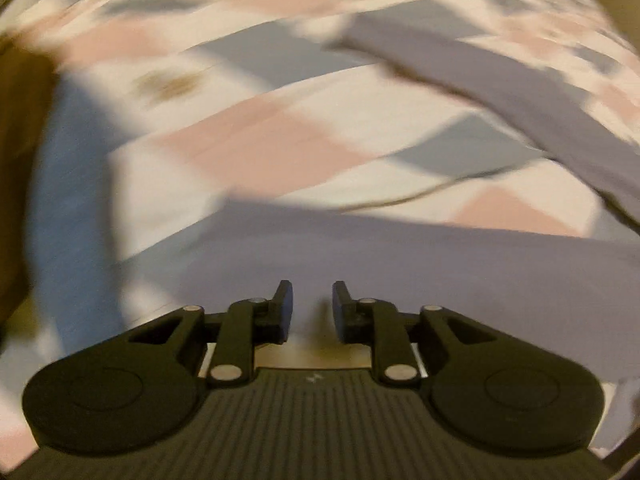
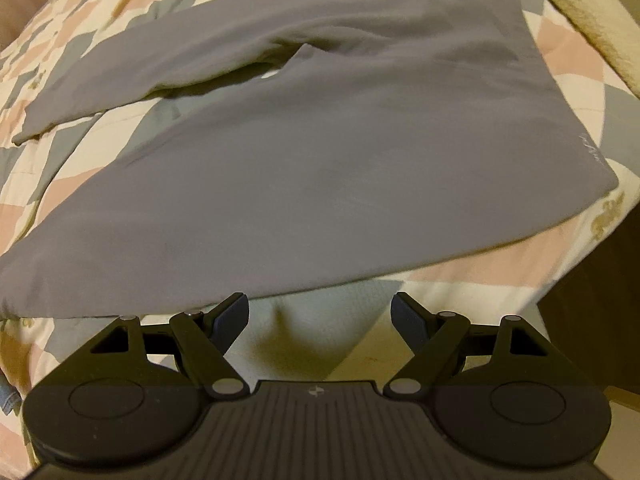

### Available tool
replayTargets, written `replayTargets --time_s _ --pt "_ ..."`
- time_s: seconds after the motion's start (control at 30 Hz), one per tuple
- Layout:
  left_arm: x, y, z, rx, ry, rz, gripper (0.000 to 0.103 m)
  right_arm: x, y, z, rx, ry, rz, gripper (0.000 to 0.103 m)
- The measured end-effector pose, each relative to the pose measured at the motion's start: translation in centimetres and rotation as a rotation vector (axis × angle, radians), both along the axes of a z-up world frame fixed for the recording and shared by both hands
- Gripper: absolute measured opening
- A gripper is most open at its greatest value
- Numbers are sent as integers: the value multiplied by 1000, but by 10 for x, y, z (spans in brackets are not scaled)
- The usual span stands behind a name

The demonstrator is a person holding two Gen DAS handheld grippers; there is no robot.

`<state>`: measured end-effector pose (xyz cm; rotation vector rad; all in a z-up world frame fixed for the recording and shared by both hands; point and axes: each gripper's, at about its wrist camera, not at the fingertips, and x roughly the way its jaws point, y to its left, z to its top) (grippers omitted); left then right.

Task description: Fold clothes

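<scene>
A grey garment (image 2: 320, 152) lies spread flat on a patchwork quilt (image 2: 80, 156), one long part (image 2: 132, 76) stretching to the left. My right gripper (image 2: 320, 316) is open wide just short of the garment's near hem, its left fingertip (image 2: 232, 312) at the cloth's edge. The left wrist view is blurred by motion. There my left gripper (image 1: 312, 308) hovers over the grey garment (image 1: 380, 264) with a narrow gap between its fingers and nothing in it. A grey strip of the garment (image 1: 500, 80) runs across the upper right.
The quilt (image 1: 260, 140) of pink, grey and cream patches covers the bed. A cream fluffy bolster (image 2: 580, 12) lies at the far right. The bed's edge drops to a dark area (image 2: 600, 300) on the right. A brown blur (image 1: 24, 140) stands at the left.
</scene>
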<state>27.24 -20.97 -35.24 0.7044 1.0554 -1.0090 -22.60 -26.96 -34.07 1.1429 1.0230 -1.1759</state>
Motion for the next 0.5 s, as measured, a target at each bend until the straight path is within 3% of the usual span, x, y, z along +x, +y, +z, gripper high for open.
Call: replayTargets --time_s 0.07,0.17,0.23,0.3,0.43,0.5 --pt "-25 -17 -19 11 -51 -120 27 -7 10 5 -15 8 -13 80" --pt "-29 -19 -56 122 -196 -221 27 -25 23 14 -41 15 -60 80" --pt "-8 -13 -68 179 -218 -172 28 -43 32 18 -54 20 -121 80" --pt "15 -9 -60 198 -220 -76 28 -59 41 20 -67 22 -180 80" --pt "28 -5 -30 264 -342 33 29 -84 52 23 -85 15 -258 80" --pt "14 -5 -6 234 -331 48 29 -93 52 26 -100 5 -278 80"
